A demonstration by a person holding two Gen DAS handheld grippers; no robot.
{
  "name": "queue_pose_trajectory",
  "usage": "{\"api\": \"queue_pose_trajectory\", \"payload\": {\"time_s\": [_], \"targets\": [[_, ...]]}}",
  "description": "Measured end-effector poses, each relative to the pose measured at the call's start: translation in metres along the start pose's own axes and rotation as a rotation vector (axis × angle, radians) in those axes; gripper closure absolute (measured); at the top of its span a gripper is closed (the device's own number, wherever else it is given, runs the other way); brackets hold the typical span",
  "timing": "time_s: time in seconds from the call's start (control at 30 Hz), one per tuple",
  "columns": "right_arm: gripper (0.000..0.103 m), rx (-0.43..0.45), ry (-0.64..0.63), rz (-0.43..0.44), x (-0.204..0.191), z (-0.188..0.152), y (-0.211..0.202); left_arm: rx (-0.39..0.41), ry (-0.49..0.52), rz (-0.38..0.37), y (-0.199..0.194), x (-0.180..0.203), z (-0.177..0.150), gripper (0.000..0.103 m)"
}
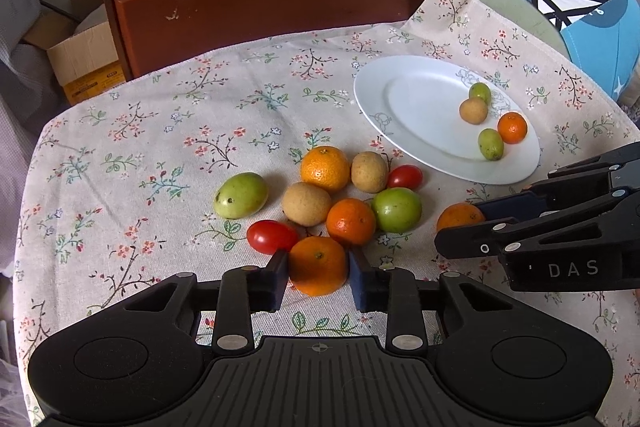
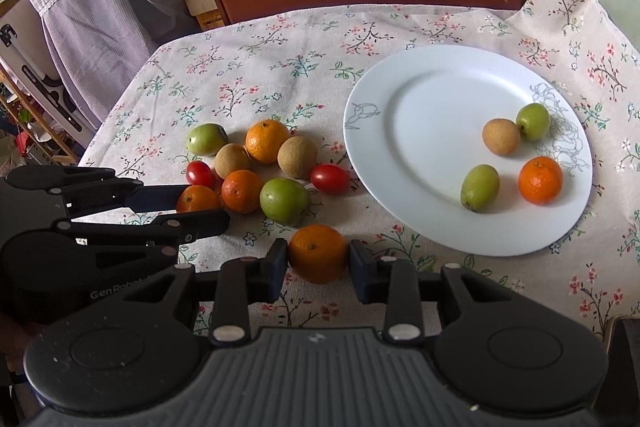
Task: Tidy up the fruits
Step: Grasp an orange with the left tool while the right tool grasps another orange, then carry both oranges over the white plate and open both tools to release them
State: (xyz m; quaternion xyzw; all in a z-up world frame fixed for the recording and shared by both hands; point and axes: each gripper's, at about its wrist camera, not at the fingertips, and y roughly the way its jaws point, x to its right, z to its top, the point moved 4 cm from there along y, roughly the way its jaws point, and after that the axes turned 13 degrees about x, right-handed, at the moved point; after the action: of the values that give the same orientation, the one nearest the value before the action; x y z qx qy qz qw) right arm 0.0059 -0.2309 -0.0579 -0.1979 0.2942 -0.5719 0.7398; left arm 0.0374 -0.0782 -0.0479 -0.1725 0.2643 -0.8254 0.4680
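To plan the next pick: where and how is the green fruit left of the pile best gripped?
Probably best: grip the green fruit across its narrow middle, from above. It lies on its side, long axis roughly left to right in the left wrist view, with bare cloth before and behind it; its rounded ends may slip.

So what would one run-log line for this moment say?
left gripper: shut on orange | right gripper: shut on second orange | plate: four fruits

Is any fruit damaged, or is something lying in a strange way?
The green fruit at the left of the pile has small dark spots on its skin. The tablecloth rides up at the far right corner. Nothing is spilled.
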Motion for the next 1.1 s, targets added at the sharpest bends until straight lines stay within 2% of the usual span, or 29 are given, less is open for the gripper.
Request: {"api": "queue_pose_trajectory", "payload": {"time_s": [0.8,1.1], "targets": [[0.07,0.063,-0.022,-0.017,-0.011,0.017,-0.031,0.095,-0.006,0.0,-0.034,0.008,0.029,0.074],[0.07,0.148,0.024,-0.037,0.003,0.037,-0.051,0.143,-0.054,-0.011,-0.036,0.01,0.051,0.074]]}}
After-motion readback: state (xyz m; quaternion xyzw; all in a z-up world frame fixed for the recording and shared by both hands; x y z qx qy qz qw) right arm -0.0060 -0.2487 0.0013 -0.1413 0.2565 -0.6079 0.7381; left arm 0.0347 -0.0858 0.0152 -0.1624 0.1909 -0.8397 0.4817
